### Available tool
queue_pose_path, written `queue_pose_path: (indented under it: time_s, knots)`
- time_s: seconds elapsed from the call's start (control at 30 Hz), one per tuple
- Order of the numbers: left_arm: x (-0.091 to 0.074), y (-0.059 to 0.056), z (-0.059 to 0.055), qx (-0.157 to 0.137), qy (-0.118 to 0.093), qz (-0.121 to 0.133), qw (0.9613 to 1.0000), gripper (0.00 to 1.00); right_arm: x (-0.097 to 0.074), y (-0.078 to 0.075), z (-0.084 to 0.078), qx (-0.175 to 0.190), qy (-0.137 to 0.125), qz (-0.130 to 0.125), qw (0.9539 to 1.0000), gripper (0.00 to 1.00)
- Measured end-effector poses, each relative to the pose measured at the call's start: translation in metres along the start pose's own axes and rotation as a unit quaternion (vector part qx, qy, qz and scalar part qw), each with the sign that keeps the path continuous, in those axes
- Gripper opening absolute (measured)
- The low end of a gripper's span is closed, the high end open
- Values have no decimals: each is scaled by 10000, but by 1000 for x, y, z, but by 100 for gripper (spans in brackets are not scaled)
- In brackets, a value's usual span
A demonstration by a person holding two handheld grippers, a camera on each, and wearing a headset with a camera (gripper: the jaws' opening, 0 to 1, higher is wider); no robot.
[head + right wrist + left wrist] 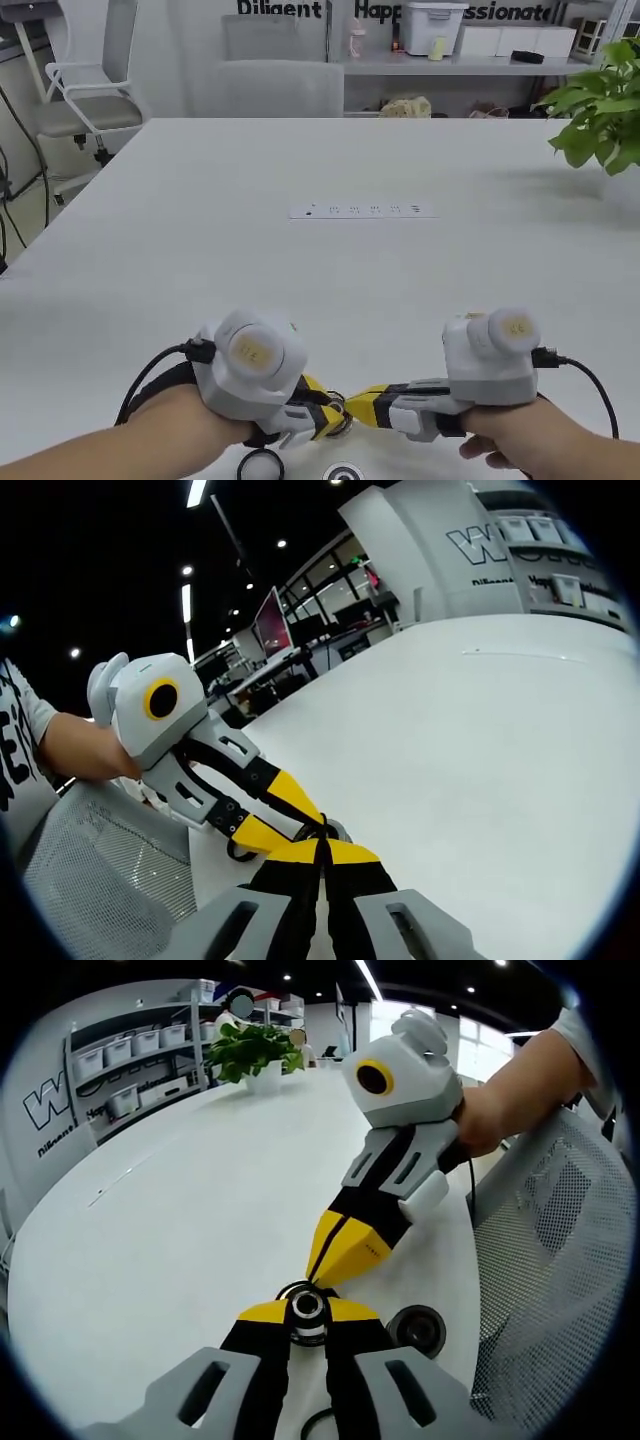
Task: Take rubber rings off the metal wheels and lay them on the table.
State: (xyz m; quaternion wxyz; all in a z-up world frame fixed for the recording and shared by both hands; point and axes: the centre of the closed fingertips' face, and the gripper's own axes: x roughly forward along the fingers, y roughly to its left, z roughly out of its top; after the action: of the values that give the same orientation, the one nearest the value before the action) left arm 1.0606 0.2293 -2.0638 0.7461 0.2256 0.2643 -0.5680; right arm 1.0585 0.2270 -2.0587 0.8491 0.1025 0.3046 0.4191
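Yellow-tipped and closest to us, our left tool (308,1318) is clamping a small metal wheel (309,1303) between its two jaws, one on either side, just above the white bench (300,270). Our right tool (322,842) is meeting it head-on. Its jaws are pressing together and their tips are touching the wheel's far edge, where a black rubber ring (288,1296) is sitting around the metal. We cannot tell whether any rubber is caught between those tips. Our left hand (190,425) and right hand (510,435) are gripping the grey tool bodies.

Just beside the held wheel, a second wheel (417,1330), wearing its own black ring, is lying flat on the bench. A loose black ring (262,465) is lying by the near edge, below the left tool. A grey mesh chair back (560,1260) is standing against that edge.

Farther out, a socket strip (362,210) is sitting mid-bench, well apart from the work. Potted plant (600,110) leaves are hanging over the far right side. Beyond the bench, a white office chair (85,95) is standing at the left, and a shelf (450,62) is carrying white storage boxes (432,25).
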Motion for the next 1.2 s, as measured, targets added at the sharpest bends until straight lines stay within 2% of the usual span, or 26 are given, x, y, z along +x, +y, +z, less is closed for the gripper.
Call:
queue_pose_path:
  time_s: [0.37, 0.43, 0.47, 0.53, 0.6, 0.73, 1.0, 1.2]
  knots:
    - [0, 0, 1, 77, -9, -40, 10000, 7, -1, 1, 2, 31, -23, 21, 10000, 0]
    - [0, 3, 2, 272, 9, 85, 9996, 10, -2, 1, 2, 34, -31, 30, 10000, 0]
    - [0, 0, 2, 290, 30, 2, 9996, 10, -1, 1, 3, 54, -36, 43, 10000, 0]
    - [0, 1, 3, 305, 24, -2, 9995, 11, -2, 1, 3, 48, -34, 42, 10000, 0]
    - [-1, -3, 3, 265, 29, -141, 9995, 15, -2, 2, 3, 71, -44, 61, 9999, 0]
    - [-4, -3, 1, 258, 84, -135, 9995, 18, -2, 2, 4, 106, -61, 89, 9999, 0]
    - [-14, -3, 2, 198, 48, -215, 9996, 20, -3, 3, 6, 224, -97, 130, 9996, 0]
    - [-25, 0, 5, 116, -20, -173, 9998, 26, -5, 3, 9, 267, -159, 148, 9994, 0]
